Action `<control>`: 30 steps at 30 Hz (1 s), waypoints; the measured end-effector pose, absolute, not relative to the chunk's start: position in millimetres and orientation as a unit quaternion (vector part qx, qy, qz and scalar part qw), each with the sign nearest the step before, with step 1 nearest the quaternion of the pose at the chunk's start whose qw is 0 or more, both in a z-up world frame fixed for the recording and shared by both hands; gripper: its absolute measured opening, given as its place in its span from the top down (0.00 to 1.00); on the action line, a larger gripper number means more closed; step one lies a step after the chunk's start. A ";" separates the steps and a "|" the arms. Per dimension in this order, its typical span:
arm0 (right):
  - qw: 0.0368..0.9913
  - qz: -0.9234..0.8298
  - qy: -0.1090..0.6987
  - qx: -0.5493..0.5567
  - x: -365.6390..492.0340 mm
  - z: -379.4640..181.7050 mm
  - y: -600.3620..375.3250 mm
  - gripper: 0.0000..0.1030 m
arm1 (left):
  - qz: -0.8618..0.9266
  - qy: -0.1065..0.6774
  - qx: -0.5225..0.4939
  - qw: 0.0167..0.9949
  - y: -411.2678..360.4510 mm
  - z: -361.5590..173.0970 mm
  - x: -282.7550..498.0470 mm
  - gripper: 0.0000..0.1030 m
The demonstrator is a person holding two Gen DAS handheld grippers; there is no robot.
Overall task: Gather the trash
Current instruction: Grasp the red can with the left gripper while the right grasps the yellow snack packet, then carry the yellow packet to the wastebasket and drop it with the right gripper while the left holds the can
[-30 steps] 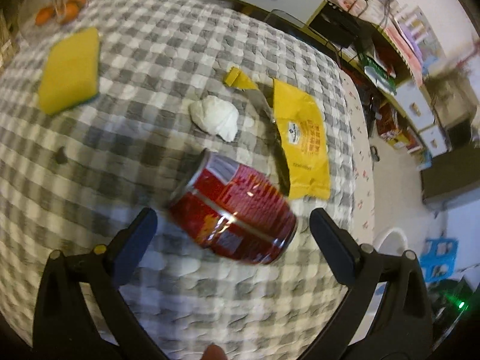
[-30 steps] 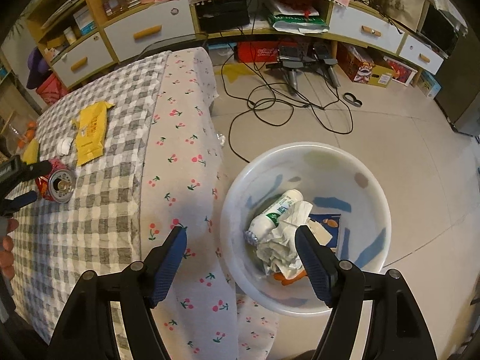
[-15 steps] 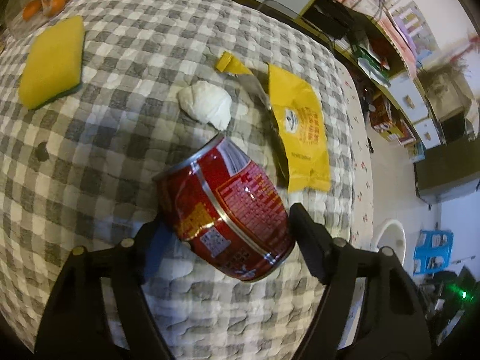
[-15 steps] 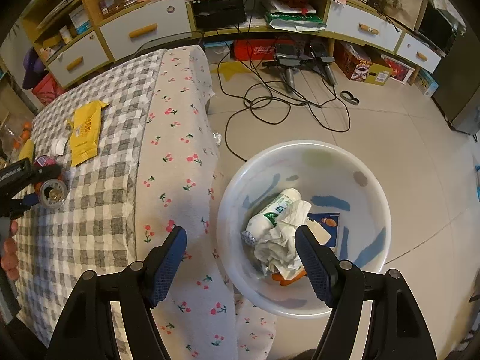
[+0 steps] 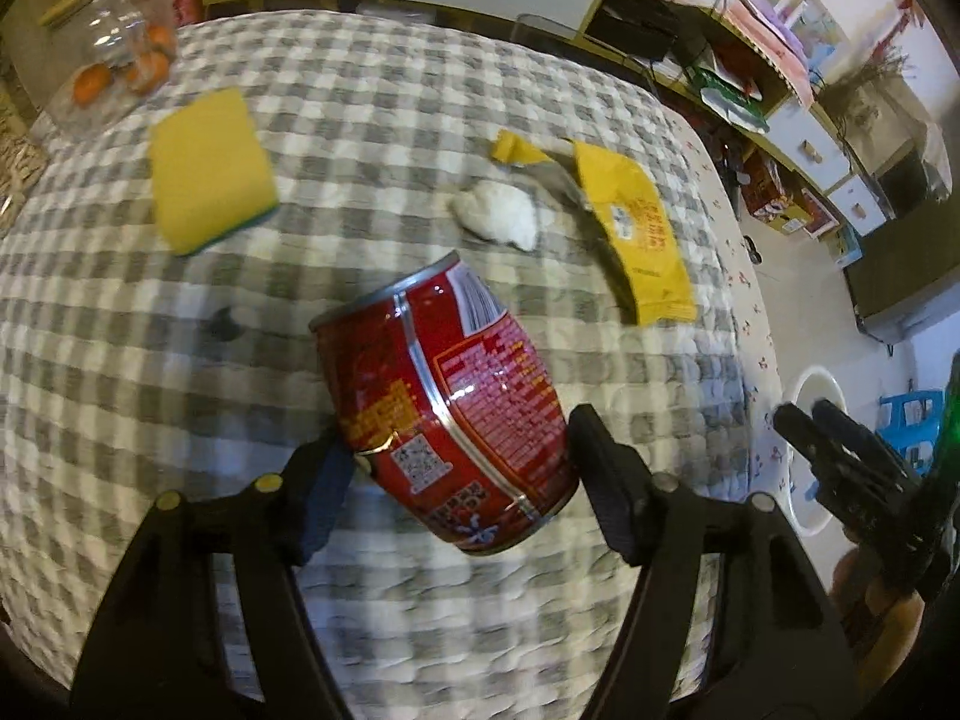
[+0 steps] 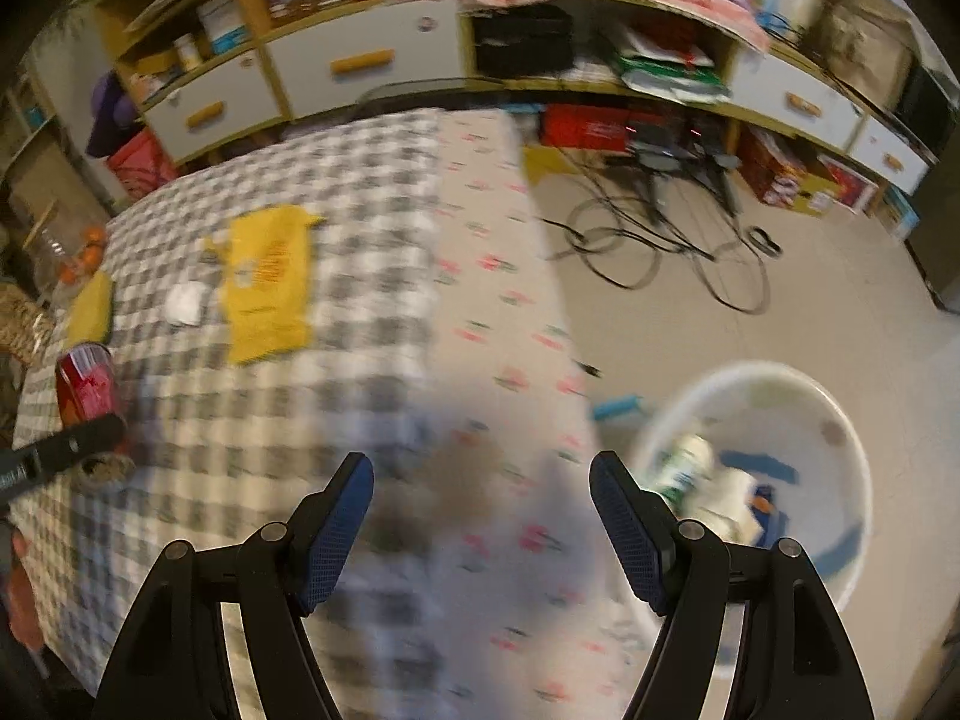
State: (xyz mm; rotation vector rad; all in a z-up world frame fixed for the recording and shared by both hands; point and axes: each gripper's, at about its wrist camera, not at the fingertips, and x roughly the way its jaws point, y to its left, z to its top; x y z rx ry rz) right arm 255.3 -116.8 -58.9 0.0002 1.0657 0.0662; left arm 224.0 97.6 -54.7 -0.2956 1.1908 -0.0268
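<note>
A red drink can [image 5: 444,408] hangs tilted just above the checked tablecloth [image 5: 372,108]. My left gripper [image 5: 459,444] has a pad pressed on each side of it, and its jaws are still closing. The right wrist view shows the can [image 6: 84,384] at far left. A yellow wrapper [image 5: 636,234], a crumpled white tissue [image 5: 498,213] and a small yellow scrap [image 5: 516,150] lie beyond the can. My right gripper [image 6: 480,468] is open with nothing between its fingers, over the table's cherry-print edge. The white bin [image 6: 780,480] stands on the floor to its right, holding trash.
A yellow sponge [image 5: 207,171] and a glass jar of oranges [image 5: 114,72] sit at the table's far left. Cables [image 6: 660,240] sprawl on the floor before low cabinets [image 6: 360,66]. A blue stool [image 5: 912,414] stands near the bin.
The left jaws closed onto the can and tipped it up off the cloth. The right gripper swung left from above the bin to over the table edge, still open.
</note>
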 end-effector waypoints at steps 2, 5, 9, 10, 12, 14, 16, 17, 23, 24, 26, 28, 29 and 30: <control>0.864 0.046 0.502 -0.004 262.6 -59.3 -98.4 0.26 | -0.006 0.554 -0.142 0.820 106.7 -51.5 220.5 0.31; 0.870 0.065 0.489 -0.013 273.9 -61.7 -71.9 0.26 | 0.007 0.547 -0.143 0.825 119.3 -47.3 218.1 0.31; 0.874 0.075 0.480 -0.021 288.0 -67.5 -48.6 0.26 | 0.018 0.543 -0.139 0.828 133.3 -45.8 215.1 0.31; 0.875 0.080 0.477 -0.024 293.0 -69.9 -41.1 0.26 | 0.020 0.543 -0.136 0.829 136.6 -46.3 214.0 0.31; 0.877 0.084 0.473 -0.030 301.0 -73.8 -31.4 0.26 | 0.023 0.543 -0.134 0.828 143.2 -47.0 212.1 0.31; 0.879 0.088 0.468 -0.031 309.5 -77.0 -24.5 0.26 | 0.026 0.544 -0.133 0.828 148.0 -47.7 210.8 0.31; 0.881 0.086 0.464 -0.034 315.3 -78.9 -20.8 0.26 | 0.029 0.545 -0.132 0.827 154.1 -48.7 209.3 0.31; 0.883 0.083 0.460 -0.039 320.0 -81.0 -17.5 0.26 | 0.031 0.545 -0.132 0.827 156.7 -48.8 208.2 0.31; 0.886 0.094 0.451 -0.053 330.4 -91.6 -3.3 0.26 | 0.031 0.548 -0.134 0.825 161.9 -49.6 205.6 0.31; 0.885 0.094 0.452 -0.054 330.5 -93.7 -2.5 0.26 | 0.031 0.548 -0.134 0.825 161.9 -49.6 205.6 0.31; 0.882 0.094 0.458 -0.057 331.1 -100.6 1.0 0.27 | 0.030 0.547 -0.134 0.826 161.8 -49.1 204.9 0.31; 0.883 0.091 0.456 -0.064 329.9 -103.0 2.8 0.33 | 0.029 0.546 -0.133 0.827 161.6 -48.4 203.8 0.31; 0.884 0.089 0.454 -0.066 328.5 -102.3 2.5 0.42 | 0.029 0.546 -0.133 0.827 160.8 -47.4 202.9 0.31; 0.885 0.089 0.452 -0.067 327.6 -101.0 2.3 0.47 | 0.029 0.545 -0.133 0.827 160.3 -46.8 202.0 0.31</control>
